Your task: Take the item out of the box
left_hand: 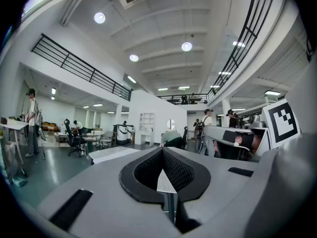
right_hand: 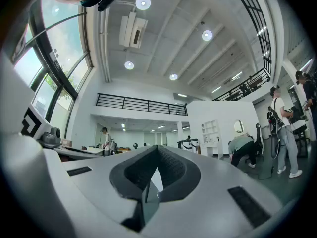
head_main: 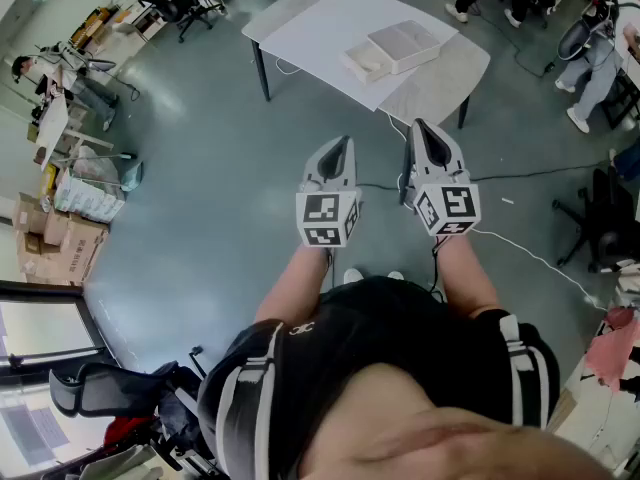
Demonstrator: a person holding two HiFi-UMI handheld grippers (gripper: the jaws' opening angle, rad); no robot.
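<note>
A flat white box lies on the white table across the room, with a smaller white piece against its near side. What it holds cannot be made out from here. Both grippers are held side by side at chest height over the grey floor, well short of the table. My left gripper has its jaws together and holds nothing. My right gripper is likewise shut and empty. Both gripper views look out level into the hall, and the box is not in them.
A white cable and a dark cable run over the floor near my feet. Cardboard boxes stand at the left, an office chair at the right. People stand at desks further off.
</note>
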